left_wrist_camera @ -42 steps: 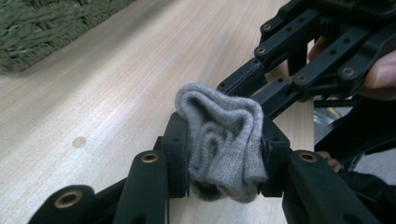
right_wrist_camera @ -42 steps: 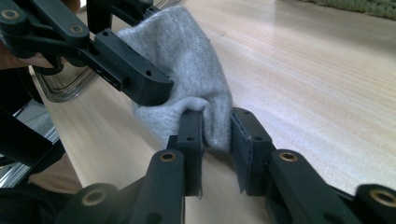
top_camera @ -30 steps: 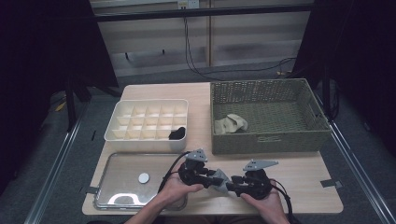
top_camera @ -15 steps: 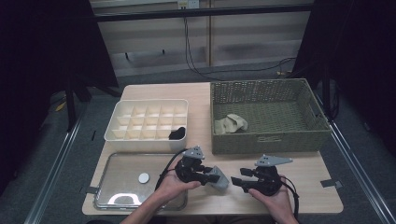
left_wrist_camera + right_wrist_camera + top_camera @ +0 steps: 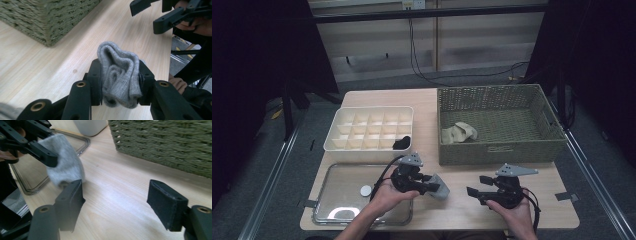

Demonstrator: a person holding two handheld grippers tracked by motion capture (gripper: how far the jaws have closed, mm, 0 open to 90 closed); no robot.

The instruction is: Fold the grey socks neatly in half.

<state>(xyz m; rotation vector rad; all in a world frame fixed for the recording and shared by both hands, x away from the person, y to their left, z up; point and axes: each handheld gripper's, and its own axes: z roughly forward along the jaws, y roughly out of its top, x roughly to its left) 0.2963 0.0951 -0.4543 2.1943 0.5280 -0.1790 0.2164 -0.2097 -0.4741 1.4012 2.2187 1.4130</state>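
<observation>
Nearest the person, the left gripper (image 5: 428, 184) is pinching a folded grey sock (image 5: 119, 75) between its jaws; in the left gripper view the fabric is bulging up between the two black pads and being squeezed from both sides. In the high view the grey sock (image 5: 440, 186) is hanging just above the bench (image 5: 462, 205), near its front edge and between the two hands. Just beside it, the right gripper (image 5: 478, 186) is pointing toward the sock with its jaws spread; they have just been opening, and in the right gripper view nothing is sitting between them, only bare wood. In that view the sock (image 5: 65, 162) is lying just beyond the nearer jaw, apart from the pads.

To the left of the left hand (image 5: 388, 192), a clear shallow tray (image 5: 337, 210) is resting on the bench with a small white disc (image 5: 366, 190) lying in it.

Farther back, a white divided box (image 5: 337, 145) is standing behind the tray, and a dark rolled item (image 5: 402, 143) is sitting in the compartment at its front right corner. To the right of the box, a green woven basket (image 5: 502, 150) is standing at the back right of the bench, with a beige sock (image 5: 459, 132) lying crumpled in its left part.
</observation>
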